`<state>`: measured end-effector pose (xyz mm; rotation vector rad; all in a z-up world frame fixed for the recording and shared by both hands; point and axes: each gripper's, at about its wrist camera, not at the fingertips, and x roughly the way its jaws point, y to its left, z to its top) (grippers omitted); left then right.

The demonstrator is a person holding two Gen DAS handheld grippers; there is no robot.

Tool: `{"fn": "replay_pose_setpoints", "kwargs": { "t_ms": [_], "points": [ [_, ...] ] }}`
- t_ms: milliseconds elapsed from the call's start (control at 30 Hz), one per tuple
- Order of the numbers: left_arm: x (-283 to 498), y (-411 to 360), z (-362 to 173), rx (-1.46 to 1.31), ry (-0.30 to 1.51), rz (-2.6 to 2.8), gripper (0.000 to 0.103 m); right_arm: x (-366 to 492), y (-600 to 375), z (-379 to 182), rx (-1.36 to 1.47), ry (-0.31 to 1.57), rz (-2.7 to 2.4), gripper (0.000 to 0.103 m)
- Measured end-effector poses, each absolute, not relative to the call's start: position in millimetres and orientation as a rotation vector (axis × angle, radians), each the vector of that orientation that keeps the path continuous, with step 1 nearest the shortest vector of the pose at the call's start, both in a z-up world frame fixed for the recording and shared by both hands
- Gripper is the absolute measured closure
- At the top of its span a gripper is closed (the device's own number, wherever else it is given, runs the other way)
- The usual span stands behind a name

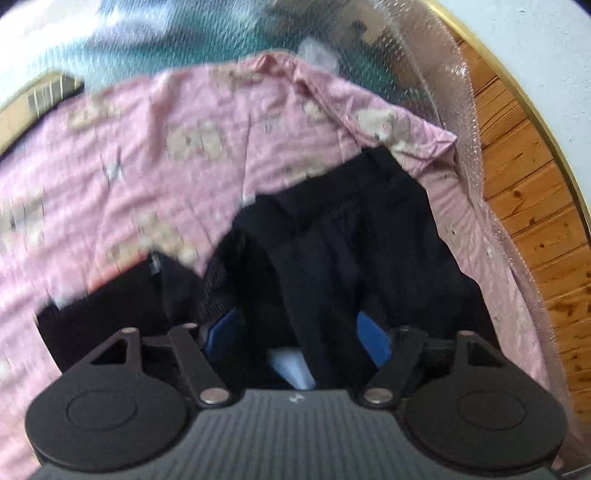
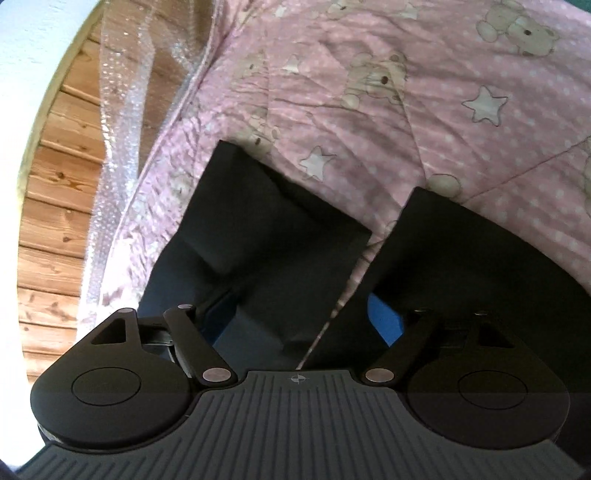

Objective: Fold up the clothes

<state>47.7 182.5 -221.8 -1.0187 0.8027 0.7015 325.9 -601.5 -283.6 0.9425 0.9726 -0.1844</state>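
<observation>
A black garment (image 1: 332,236) lies crumpled on a pink quilt (image 1: 155,155) printed with teddy bears and stars. My left gripper (image 1: 299,332) hovers over it with its blue pads (image 1: 373,339) spread wide. A ridge of the black cloth runs up between the pads, and they do not press on it. In the right wrist view two flat, square-cut ends of the black garment (image 2: 280,229) lie side by side on the quilt (image 2: 424,110). My right gripper (image 2: 303,314) stands open just above them, one blue pad (image 2: 384,321) showing, nothing clamped.
The quilt's edge drops off beside a clear bubble-wrap sheet (image 1: 469,140) (image 2: 118,122). Beyond that is a wooden plank floor (image 1: 524,206) (image 2: 55,221). Teal fabric (image 1: 184,33) lies past the quilt's far edge in the left wrist view.
</observation>
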Motion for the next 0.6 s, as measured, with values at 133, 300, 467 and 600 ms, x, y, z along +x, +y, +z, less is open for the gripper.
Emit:
{"fn": "replay_pose_setpoints", "kwargs": {
  "t_ms": [133, 300, 467, 600],
  "points": [
    [63, 175, -235, -1.105, 0.824, 0.684, 0.020, 338, -597, -287, 0.960, 0.965, -0.112, 0.075],
    [67, 182, -242, -1.193, 0.791, 0.732, 0.017, 343, -592, -266, 0.843, 0.950, -0.091, 0.101],
    [72, 204, -245, -1.225, 0.731, 0.795, 0.013, 338, -595, -258, 0.758, 0.969, -0.074, 0.097],
    [107, 209, -255, -1.162, 0.859, 0.736, 0.061, 344, -586, -274, 0.789, 1.024, 0.000, 0.038]
  ]
}}
